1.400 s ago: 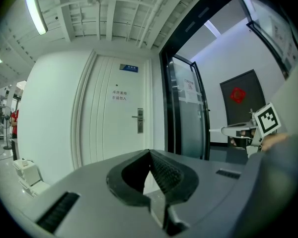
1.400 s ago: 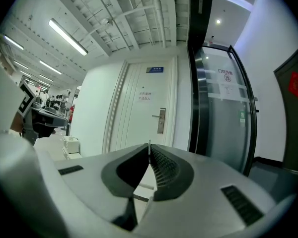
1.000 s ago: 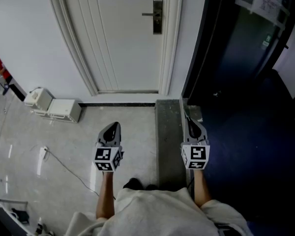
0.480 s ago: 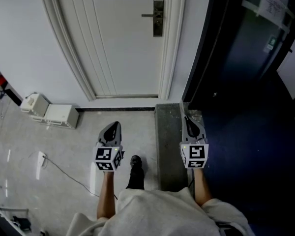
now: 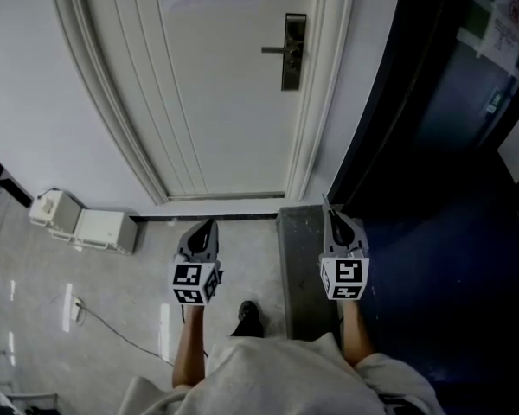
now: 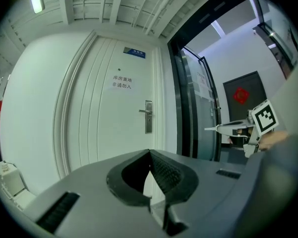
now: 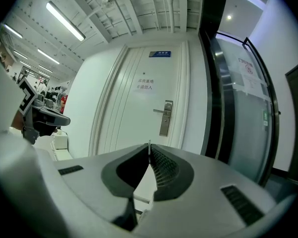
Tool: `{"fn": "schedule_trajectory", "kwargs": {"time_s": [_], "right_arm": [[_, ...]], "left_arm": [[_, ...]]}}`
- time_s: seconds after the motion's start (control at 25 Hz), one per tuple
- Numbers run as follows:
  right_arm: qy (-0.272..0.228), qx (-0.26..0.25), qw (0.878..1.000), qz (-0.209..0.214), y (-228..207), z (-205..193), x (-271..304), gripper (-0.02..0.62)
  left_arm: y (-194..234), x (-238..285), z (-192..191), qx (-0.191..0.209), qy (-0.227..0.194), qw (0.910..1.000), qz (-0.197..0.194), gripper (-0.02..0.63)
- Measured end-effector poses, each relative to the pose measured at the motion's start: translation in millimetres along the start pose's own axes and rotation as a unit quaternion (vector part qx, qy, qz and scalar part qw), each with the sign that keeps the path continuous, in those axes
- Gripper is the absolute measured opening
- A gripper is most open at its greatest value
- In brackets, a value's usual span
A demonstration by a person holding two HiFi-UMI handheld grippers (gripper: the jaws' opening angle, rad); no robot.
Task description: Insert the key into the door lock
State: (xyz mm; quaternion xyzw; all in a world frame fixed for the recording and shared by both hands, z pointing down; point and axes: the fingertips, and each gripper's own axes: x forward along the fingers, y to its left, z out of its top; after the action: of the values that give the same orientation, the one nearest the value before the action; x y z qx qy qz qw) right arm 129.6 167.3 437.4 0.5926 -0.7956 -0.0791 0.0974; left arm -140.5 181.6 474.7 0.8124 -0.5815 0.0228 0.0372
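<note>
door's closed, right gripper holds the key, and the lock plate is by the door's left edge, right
Not quite: the lock plate is by the right edge of the door, as the head view shows. The rest holds: the door is closed, and the right gripper is shut on what looks like a thin key at its fingers' tips.

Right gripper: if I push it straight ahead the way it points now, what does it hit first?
The door, seemingly just left of the lock plate; the way there looks free, though depth is unclear. The right gripper is shut on a thin sliver, likely the key.
</note>
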Motion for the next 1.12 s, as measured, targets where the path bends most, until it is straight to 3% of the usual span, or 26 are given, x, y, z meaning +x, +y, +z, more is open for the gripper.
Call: {"fn": "schedule_trajectory", "kwargs": {"time_s": [0.56, 1.12], "right_arm": [[-0.004, -0.011, 1.0, -0.017, 7, 36, 163, 0.031], [0.019, -0.008, 1.0, -0.022, -9, 13, 232, 0.029]], "left_arm": [[102, 138, 35, 0.004, -0.013, 0.9994, -0.031, 0.017], [118, 218, 21, 0.007, 0.01, 0.9983, -0.057, 0.017]]}}
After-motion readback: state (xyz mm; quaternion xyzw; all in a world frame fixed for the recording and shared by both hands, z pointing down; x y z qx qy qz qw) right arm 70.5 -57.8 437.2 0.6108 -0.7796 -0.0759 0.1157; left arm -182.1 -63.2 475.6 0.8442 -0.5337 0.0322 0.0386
